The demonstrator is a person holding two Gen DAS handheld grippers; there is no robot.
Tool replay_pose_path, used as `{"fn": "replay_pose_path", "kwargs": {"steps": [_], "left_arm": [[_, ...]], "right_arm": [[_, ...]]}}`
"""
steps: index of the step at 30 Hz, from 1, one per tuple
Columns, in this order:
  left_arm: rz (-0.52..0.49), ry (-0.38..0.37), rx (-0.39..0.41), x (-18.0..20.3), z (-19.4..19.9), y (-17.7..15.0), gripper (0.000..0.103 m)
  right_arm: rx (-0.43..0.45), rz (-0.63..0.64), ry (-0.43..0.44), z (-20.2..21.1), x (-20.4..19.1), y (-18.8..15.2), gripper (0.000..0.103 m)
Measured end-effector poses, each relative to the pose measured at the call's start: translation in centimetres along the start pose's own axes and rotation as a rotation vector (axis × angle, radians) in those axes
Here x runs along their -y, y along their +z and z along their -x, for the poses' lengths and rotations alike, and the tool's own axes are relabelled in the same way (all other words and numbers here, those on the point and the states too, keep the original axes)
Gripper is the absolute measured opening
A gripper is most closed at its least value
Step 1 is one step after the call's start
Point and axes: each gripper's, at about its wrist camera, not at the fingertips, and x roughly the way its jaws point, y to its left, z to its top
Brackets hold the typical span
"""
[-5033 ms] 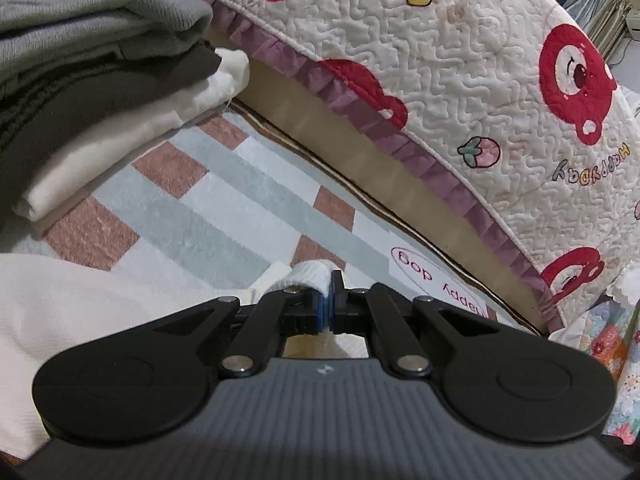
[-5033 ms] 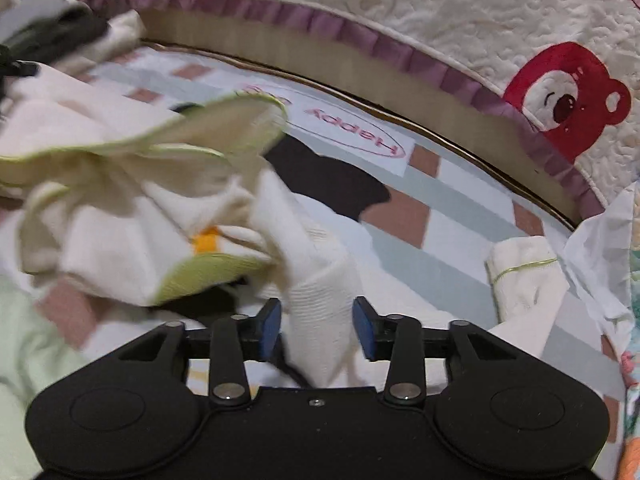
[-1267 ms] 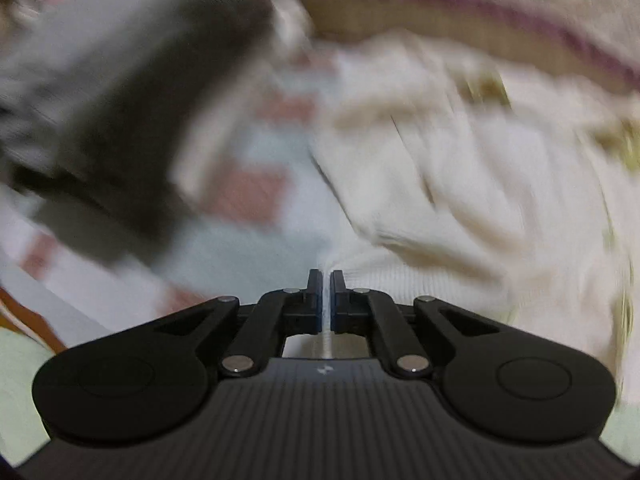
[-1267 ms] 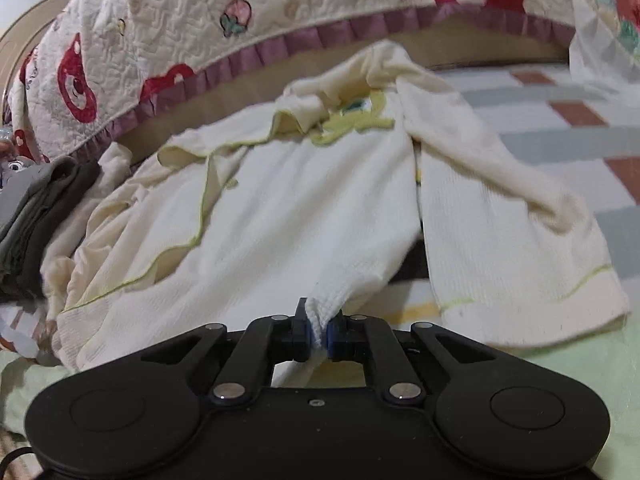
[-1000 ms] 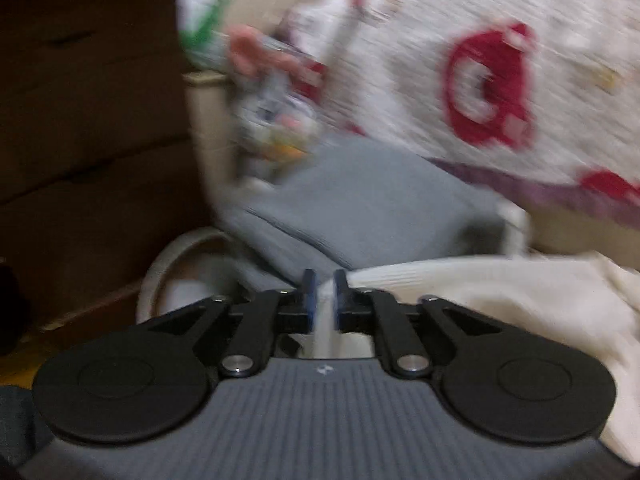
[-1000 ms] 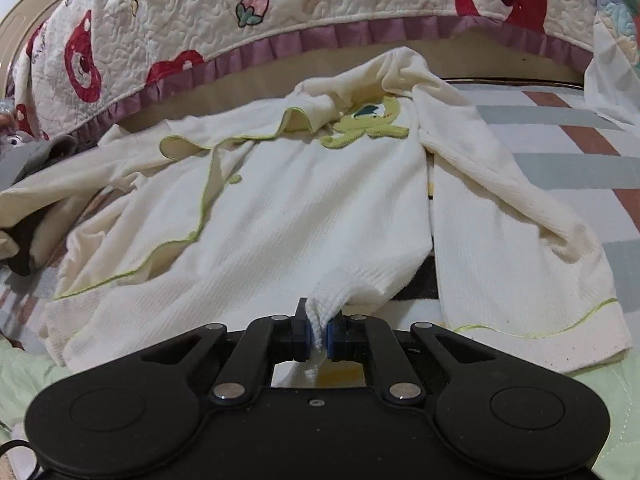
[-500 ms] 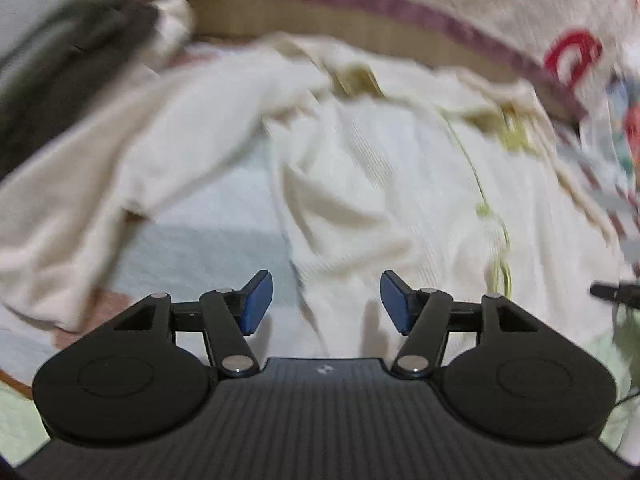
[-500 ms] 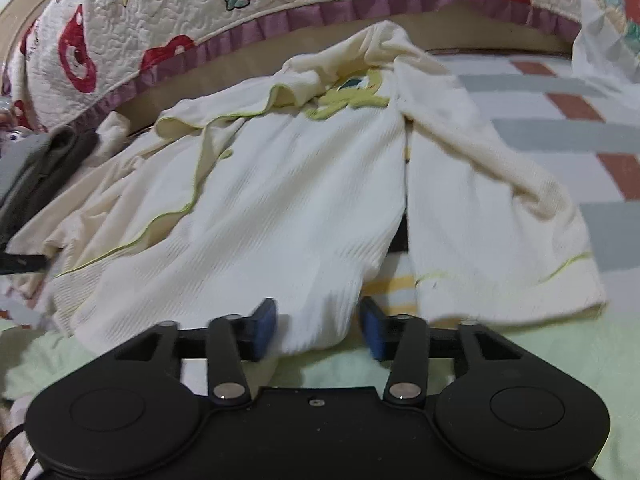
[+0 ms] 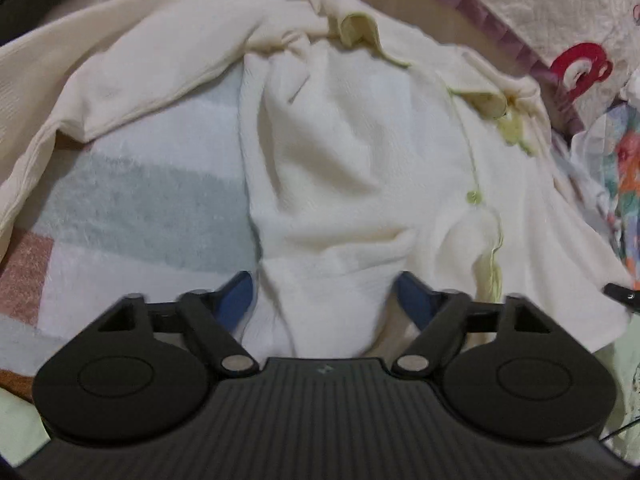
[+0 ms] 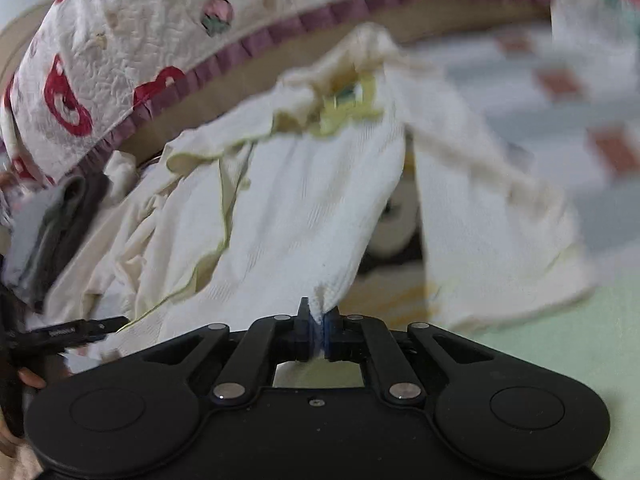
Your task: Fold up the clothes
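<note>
A cream jacket (image 9: 344, 148) of soft ribbed knit, piped in pale green along its front edge and collar, lies spread and rumpled on a fleecy blanket (image 9: 132, 208) checked in white, grey-green and brick red. Its fabric bunches in loose folds near the collar, where a green appliqué (image 10: 348, 104) shows, and one sleeve (image 9: 120, 80) trails off toward the left of the left wrist view. Behind it runs a quilted cover (image 10: 132, 36) printed with red bears and edged with a mauve pleated frill. A stack of grey and dark folded clothes (image 10: 52, 216) sits at the jacket's far left. The left gripper (image 9: 326, 300) tilts down over the hem, its blue-padded jaws closing with a fold of the hem between them but not yet pressed. The right gripper (image 10: 316, 334), also angled down, is pinched tight on another corner of the hem, the cloth rising taut from the pads into a narrow peak.
</note>
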Motion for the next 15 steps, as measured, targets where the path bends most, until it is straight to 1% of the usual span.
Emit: {"fn": "replay_pose_path", "kwargs": {"steps": [1,2,3,4,5,6,7,8,10,11,12,15], "left_arm": [[-0.018,-0.016,0.005,0.1,0.1,0.1,0.008],[-0.065,0.017,0.019,0.5,0.3,0.1,0.004],[-0.123,0.067,0.035,1.1,0.5,0.1,0.004],[-0.213,0.183,0.065,1.8,0.9,0.2,0.004],[-0.260,0.288,0.100,2.0,1.4,0.2,0.004],[-0.230,0.321,0.132,1.3,2.0,0.5,0.004],[-0.147,0.288,0.146,-0.2,2.6,0.7,0.004],[-0.051,0.240,0.154,-1.7,3.3,0.9,0.004],[0.089,0.175,0.146,-4.1,3.9,0.6,0.004],[0.128,0.165,0.135,-4.9,4.0,0.4,0.004],[0.145,0.161,0.125,-5.2,4.1,0.1,0.004],[0.134,0.131,0.152,-4.8,4.4,0.1,0.003]], "right_arm": [[0.018,0.019,-0.013,0.6,-0.5,0.6,0.006],[0.030,0.022,-0.011,1.0,-0.9,1.2,0.006],[0.040,0.022,-0.005,1.4,-1.2,1.7,0.006],[0.046,0.032,-0.004,1.4,-1.4,1.8,0.006],[0.050,0.062,-0.027,1.3,-1.7,1.8,0.006],[0.054,0.091,-0.050,1.2,-2.0,1.8,0.006],[0.058,0.123,-0.074,0.9,-2.3,1.6,0.006],[0.061,0.161,-0.098,0.5,-2.3,1.2,0.007],[0.065,0.229,-0.140,-0.3,-2.4,0.4,0.007],[0.064,0.244,-0.148,-0.6,-2.2,0.1,0.007],[0.061,0.255,-0.156,-0.7,-2.2,-0.2,0.007],[0.072,0.285,-0.164,-0.4,-2.5,-0.2,0.007]]}}
